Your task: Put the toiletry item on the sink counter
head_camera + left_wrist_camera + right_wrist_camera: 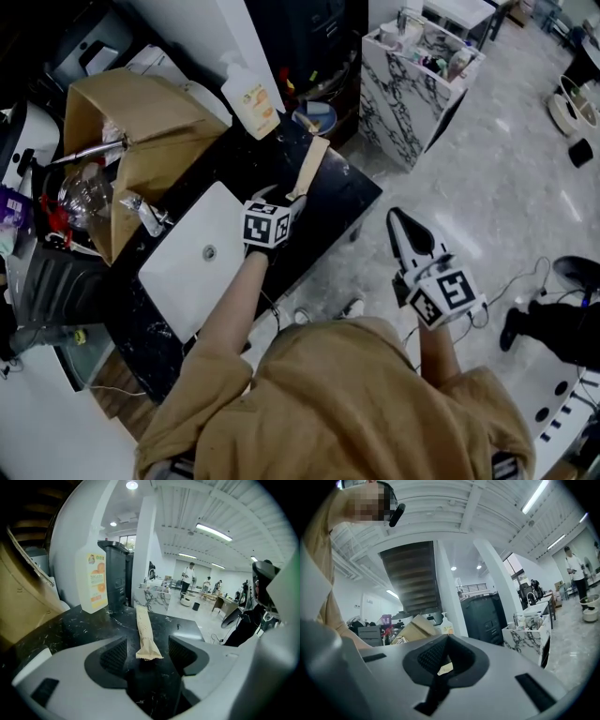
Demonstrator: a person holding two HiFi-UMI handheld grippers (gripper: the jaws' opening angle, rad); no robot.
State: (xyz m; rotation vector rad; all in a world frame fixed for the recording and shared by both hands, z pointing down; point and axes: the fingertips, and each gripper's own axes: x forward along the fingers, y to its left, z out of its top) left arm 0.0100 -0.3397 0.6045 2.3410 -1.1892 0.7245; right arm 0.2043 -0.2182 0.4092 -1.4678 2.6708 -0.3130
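Note:
The toiletry item, a long tan paper packet (310,166) (144,632), lies flat on the black marble sink counter (349,200), right of the white basin (192,265). My left gripper (279,199) (147,653) hovers at the packet's near end. Its jaws stand wide apart, one on either side of that end, and the pads (114,656) do not touch it. My right gripper (405,230) (440,660) is held in the air off the counter's right edge, over the floor. It is shut with nothing in it.
A white bottle with an orange label (251,98) (93,581) stands at the counter's back, by a small bowl (314,117). An open cardboard box (141,141) and clutter fill the left. A marble-patterned cart (412,89) stands across the floor. A dark bin (115,576) is behind the counter.

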